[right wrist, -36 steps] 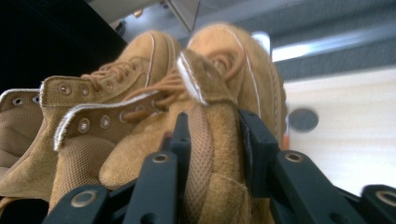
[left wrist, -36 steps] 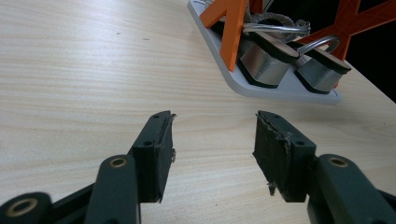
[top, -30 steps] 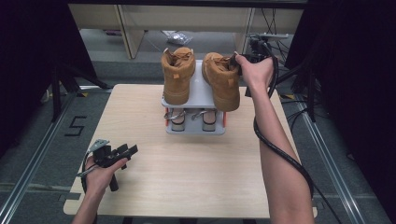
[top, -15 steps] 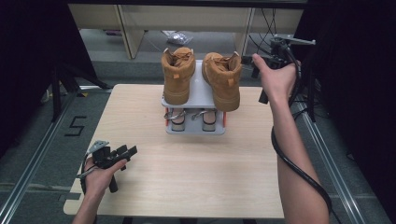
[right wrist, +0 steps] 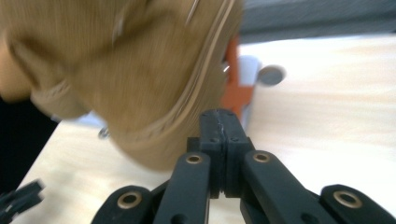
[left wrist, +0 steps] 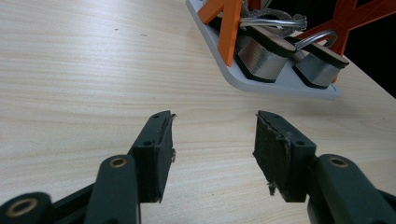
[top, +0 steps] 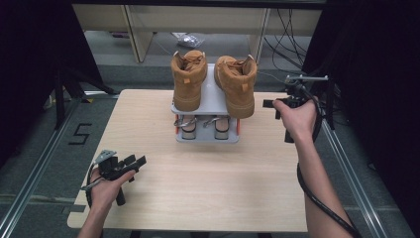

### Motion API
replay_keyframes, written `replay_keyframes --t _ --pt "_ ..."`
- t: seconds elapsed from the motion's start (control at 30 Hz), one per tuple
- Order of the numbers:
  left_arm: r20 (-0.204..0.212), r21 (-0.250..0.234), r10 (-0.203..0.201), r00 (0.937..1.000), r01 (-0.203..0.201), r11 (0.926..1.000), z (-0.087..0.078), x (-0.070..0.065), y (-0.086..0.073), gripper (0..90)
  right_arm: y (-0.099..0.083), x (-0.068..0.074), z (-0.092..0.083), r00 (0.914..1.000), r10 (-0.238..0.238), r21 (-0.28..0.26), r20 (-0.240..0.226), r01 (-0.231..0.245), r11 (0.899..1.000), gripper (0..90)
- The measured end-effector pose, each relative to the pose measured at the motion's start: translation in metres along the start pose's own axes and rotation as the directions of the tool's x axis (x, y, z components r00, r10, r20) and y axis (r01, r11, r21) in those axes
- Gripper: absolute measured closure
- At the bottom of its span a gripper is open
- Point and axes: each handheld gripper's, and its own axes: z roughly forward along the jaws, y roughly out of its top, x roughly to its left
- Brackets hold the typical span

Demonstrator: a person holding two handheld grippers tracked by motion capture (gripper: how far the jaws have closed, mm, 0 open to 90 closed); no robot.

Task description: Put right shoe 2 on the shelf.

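Note:
Two tan boots, the left boot [top: 188,79] and the right boot [top: 236,84], stand heels toward me on the top shelf of a grey rack [top: 212,96] with orange posts. Two silver shoes [top: 188,128] [left wrist: 261,56] sit on its lower shelf. My right gripper [top: 266,103] hovers just right of the right boot, apart from it. Its jaws have just been closing and are shut with nothing between them [right wrist: 220,122]; the boot [right wrist: 140,70] looms blurred ahead. My left gripper [top: 137,161] rests near the table's front left, open and empty [left wrist: 214,140].
The wooden table [top: 208,188] has bare room in front of the rack and on both sides. A cable [top: 322,203] trails from the right gripper along the forearm. Metal rails [top: 346,163] run beside the table, and shelving [top: 198,20] stands behind it.
The right hand has left the right boot's collar, swung out to the right, then come down and nearer beside the rack. Its jaws have shut. The left hand has not moved.

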Motion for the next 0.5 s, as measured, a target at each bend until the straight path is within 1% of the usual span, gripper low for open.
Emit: replay_keyframes --t 0.03,0.07,0.13,0.17,0.2,0.23,0.27,0.3,0.33,0.37,0.4,0.43,0.5 --pt "0.005 -0.004 0.000 1.0000 0.000 1.0000 0.000 0.000 0.000 46.1 -0.006 -0.001 0.004 0.9996 -0.016 0.004 -0.023 0.017 1.000 90.0" --pt "0.002 -0.001 -0.001 1.0000 0.001 1.0000 0.000 0.001 0.000 46.1 -0.010 0.003 0.005 0.9994 0.025 0.021 -0.023 -0.024 0.999 90.0" --pt "0.002 0.000 0.002 1.0000 -0.002 1.0000 -0.001 0.001 0.000 46.2 -0.018 0.006 0.009 0.9988 -0.012 0.016 -0.047 0.013 1.000 90.0" --pt "0.001 -0.002 0.000 1.0000 0.000 1.0000 -0.001 0.001 0.000 46.2 -0.020 0.008 0.010 0.9982 -0.007 0.017 -0.060 0.008 1.000 90.0" --pt "0.000 -0.002 -0.003 1.0000 0.003 1.0000 -0.001 0.001 0.000 46.2 -0.022 0.010 0.012 0.9966 -0.053 0.009 -0.064 0.054 0.999 90.0" --pt "0.002 -0.005 -0.002 1.0000 0.002 1.0000 -0.001 0.001 0.000 46.2 -0.023 0.013 0.012 0.9964 -0.054 0.008 -0.066 0.055 0.998 90.0" --pt "0.001 -0.005 -0.002 1.0000 0.002 1.0000 -0.002 0.001 0.000 46.2 -0.024 0.017 0.013 0.9965 -0.024 0.011 -0.080 0.025 1.000 90.0" --pt "0.002 -0.006 -0.001 1.0000 0.001 1.0000 -0.002 0.001 0.000 46.2 -0.024 0.016 0.014 0.9945 -0.065 0.003 -0.082 0.066 0.998 90.0" --pt "0.002 -0.005 -0.001 1.0000 0.001 1.0000 -0.002 0.001 0.000 46.2 -0.024 0.022 0.013 0.9968 -0.016 0.020 -0.078 0.017 1.000 90.0" --pt "0.001 -0.006 -0.003 1.0000 0.003 1.0000 -0.002 0.001 0.000 46.1 -0.023 0.020 0.014 0.9948 -0.075 -0.004 -0.070 0.075 0.997 90.0" --pt "0.002 -0.005 -0.005 1.0000 0.005 1.0000 -0.002 0.001 -0.001 46.2 -0.024 0.023 0.015 0.9950 -0.057 -0.003 -0.082 0.056 0.998 90.0" --pt "0.002 -0.005 -0.005 1.0000 0.005 1.0000 -0.001 0.001 -0.001 46.2 -0.024 0.026 0.016 0.9957 -0.036 0.003 -0.085 0.037 0.999 90.0" --pt "0.003 -0.004 -0.005 1.0000 0.005 1.0000 -0.001 0.001 -0.001 46.2 -0.023 0.028 0.017 0.9961 -0.042 0.002 -0.077 0.043 0.999 90.0"
